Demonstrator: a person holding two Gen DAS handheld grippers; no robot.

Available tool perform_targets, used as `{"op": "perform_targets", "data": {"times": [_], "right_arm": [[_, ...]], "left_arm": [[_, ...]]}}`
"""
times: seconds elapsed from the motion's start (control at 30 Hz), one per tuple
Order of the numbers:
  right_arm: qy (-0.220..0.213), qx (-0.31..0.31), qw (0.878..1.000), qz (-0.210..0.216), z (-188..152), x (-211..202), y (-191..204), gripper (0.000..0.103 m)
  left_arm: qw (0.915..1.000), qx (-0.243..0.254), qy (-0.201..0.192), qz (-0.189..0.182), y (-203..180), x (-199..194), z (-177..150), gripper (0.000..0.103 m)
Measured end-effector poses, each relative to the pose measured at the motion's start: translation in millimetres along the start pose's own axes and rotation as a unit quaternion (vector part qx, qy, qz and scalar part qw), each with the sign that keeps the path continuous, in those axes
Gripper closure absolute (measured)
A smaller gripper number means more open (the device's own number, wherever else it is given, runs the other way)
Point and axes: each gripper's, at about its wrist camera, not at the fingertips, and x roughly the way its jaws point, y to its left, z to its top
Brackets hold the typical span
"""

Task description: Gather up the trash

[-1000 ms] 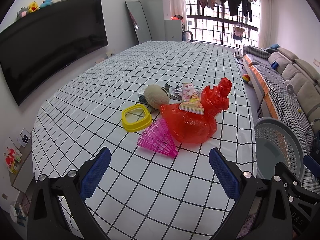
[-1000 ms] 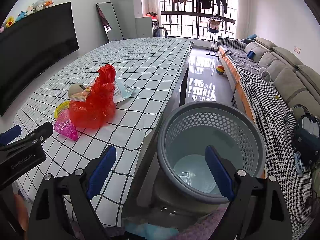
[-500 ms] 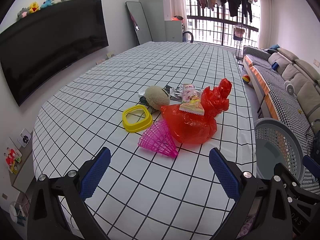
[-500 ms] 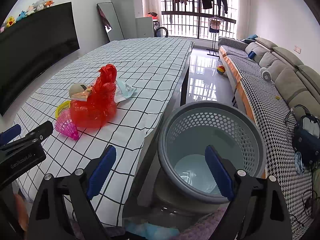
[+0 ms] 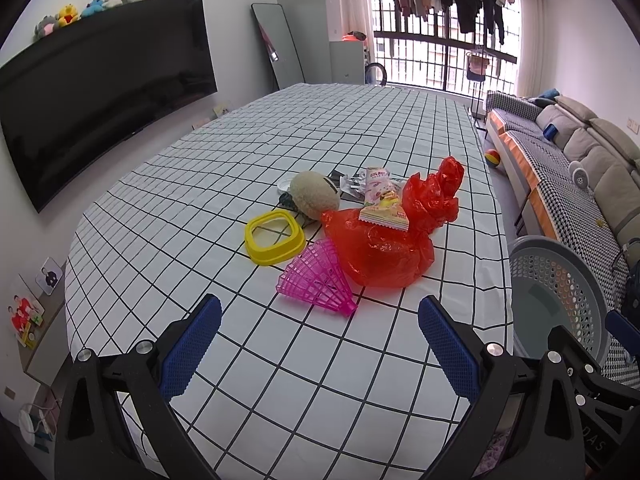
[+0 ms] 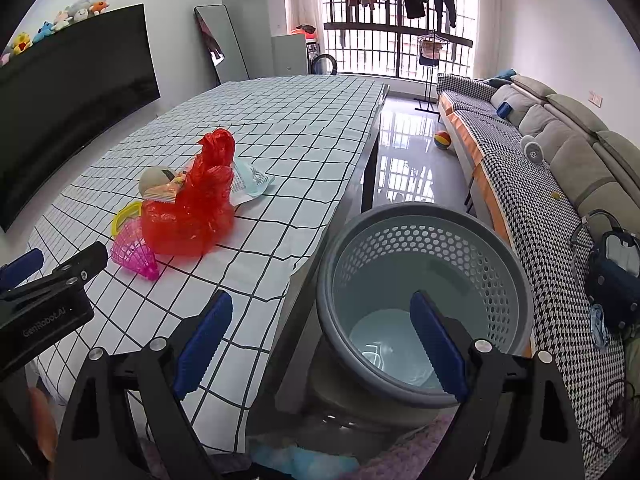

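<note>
A pile of trash lies on the checked tablecloth (image 5: 240, 152): a red plastic bag (image 5: 384, 248), a pink mesh cone (image 5: 316, 278), a yellow square ring (image 5: 274, 236), a tan round lump (image 5: 314, 194) and a snack wrapper (image 5: 382, 200). My left gripper (image 5: 320, 340) is open and empty, just short of the pink cone. My right gripper (image 6: 320, 344) is open and empty, above the near rim of the grey perforated basket (image 6: 424, 264) beside the table. The red bag (image 6: 196, 208) and pink cone (image 6: 134, 250) also show in the right wrist view.
The basket (image 5: 560, 292) stands off the table's right edge. A sofa (image 6: 560, 152) runs along the right wall. A large TV (image 5: 100, 92) hangs on the left wall. A light blue packet (image 6: 250, 178) lies behind the red bag. A ball (image 6: 442, 139) lies on the floor.
Both views shifted only slightly; the left gripper drifted a little toward the pile. Both grippers stayed open.
</note>
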Motion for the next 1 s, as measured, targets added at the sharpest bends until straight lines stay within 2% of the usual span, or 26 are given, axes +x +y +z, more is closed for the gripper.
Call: {"op": "perform_targets", "data": {"times": [1.0], "right_arm": [[0.002, 0.008, 1.000, 0.014, -0.4, 7.4, -1.0, 0.017]], "left_arm": [[1.0000, -0.002, 0.003, 0.003, 1.4, 2.5, -1.4, 0.006]]}}
